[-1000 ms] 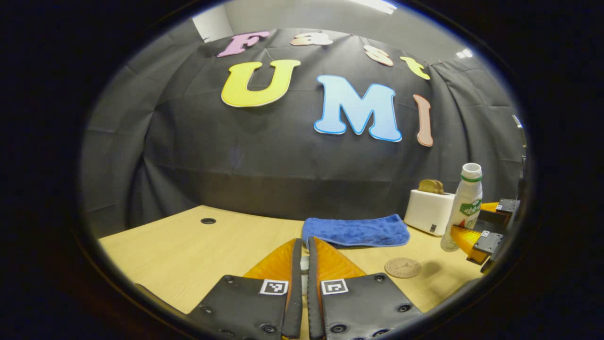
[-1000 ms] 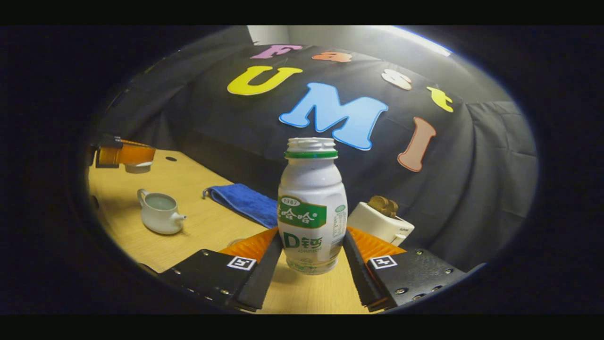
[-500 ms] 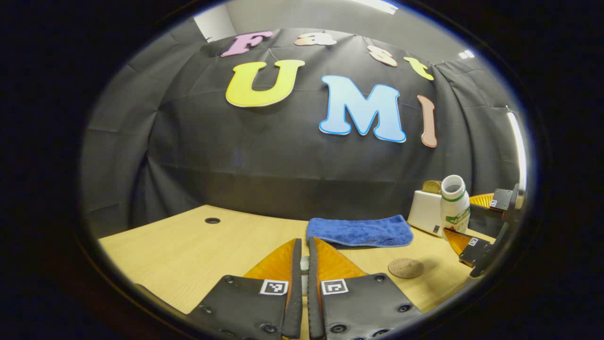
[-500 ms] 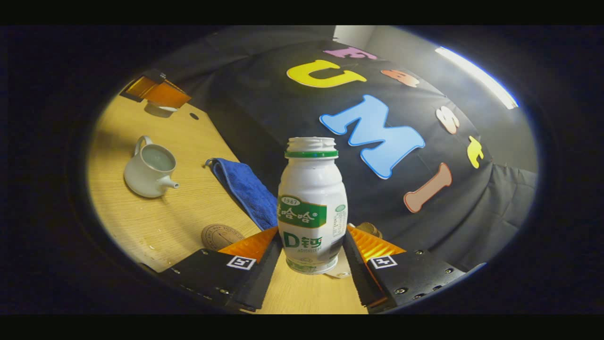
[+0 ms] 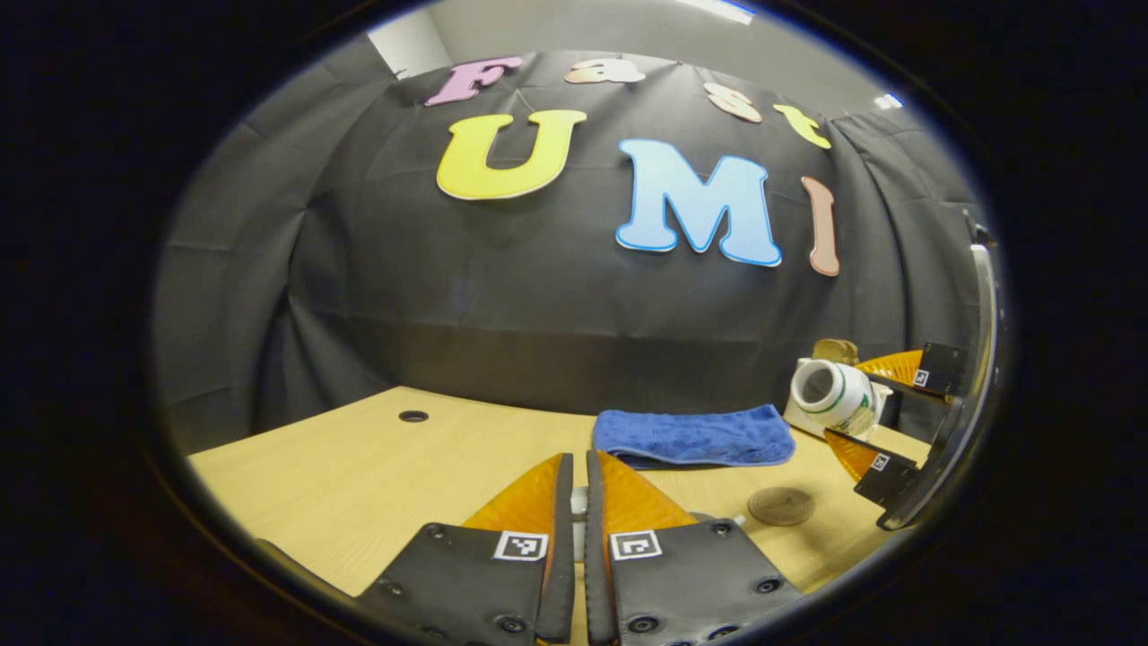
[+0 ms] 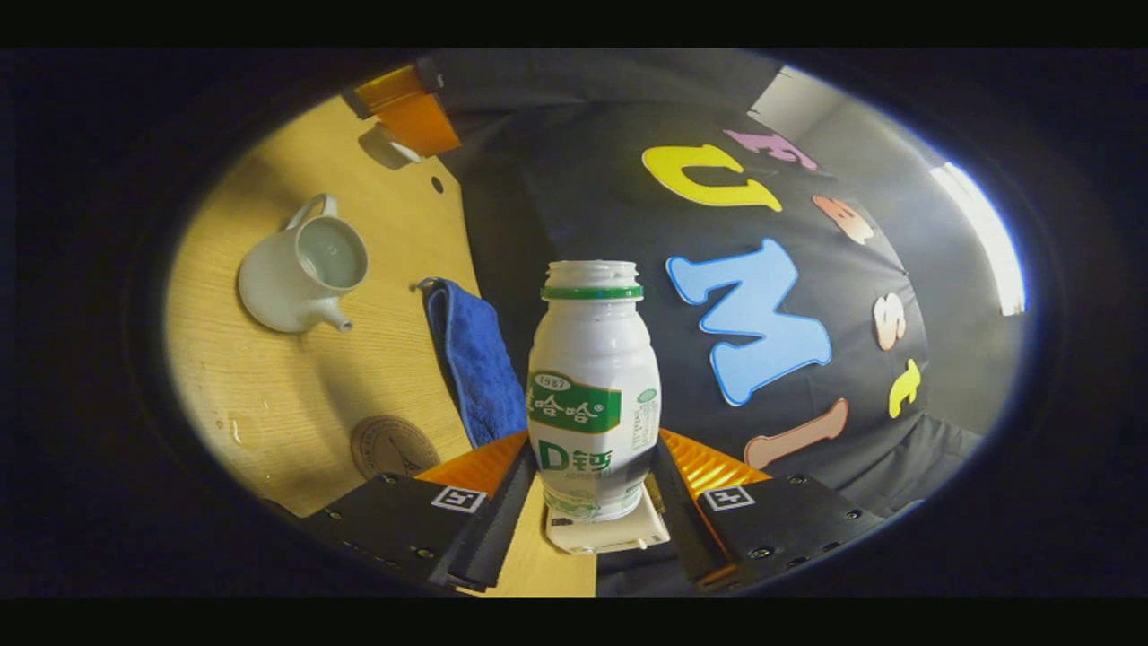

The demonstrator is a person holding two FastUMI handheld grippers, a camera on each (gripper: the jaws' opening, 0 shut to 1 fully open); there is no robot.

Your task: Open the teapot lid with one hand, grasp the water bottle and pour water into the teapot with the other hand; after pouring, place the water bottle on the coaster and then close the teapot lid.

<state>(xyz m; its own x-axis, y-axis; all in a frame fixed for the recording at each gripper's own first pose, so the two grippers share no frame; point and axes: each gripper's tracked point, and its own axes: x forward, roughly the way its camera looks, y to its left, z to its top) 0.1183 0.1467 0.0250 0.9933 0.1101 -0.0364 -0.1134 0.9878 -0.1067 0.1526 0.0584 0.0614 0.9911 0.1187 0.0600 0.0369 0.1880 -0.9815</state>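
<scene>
In the right gripper view the right gripper (image 6: 592, 489) has both fingers pressed against the lower sides of the water bottle (image 6: 592, 395), a white plastic bottle with a green label, a green neck ring and an uncapped mouth; the bottle sits between the fingers, lifted clear of the wooden table (image 6: 269, 395). The left gripper view shows that same bottle (image 5: 830, 395) off to the right, tipped over so that its open mouth faces the camera, held in the other gripper (image 5: 874, 413) above the table's right part. Just beneath the bottle in the right gripper view lies a white toaster (image 6: 601, 534). To the left, the round brown coaster (image 6: 393, 446) lies flat on the table, apart from the bottle, and a folded blue cloth (image 6: 471, 359) lies along the table's far edge beside the black wall. Farther left stands the white teapot (image 6: 300, 278), lid off, its opening uncovered and its spout toward the cloth. Beyond the teapot, the left gripper (image 6: 408, 117) hangs over the table with the teapot lid (image 6: 395, 148) between its fingers. In the left gripper view, that gripper's (image 5: 574, 502) fingers stand nearly together, a pale sliver of the lid (image 5: 579, 500) in the narrow gap.
</scene>
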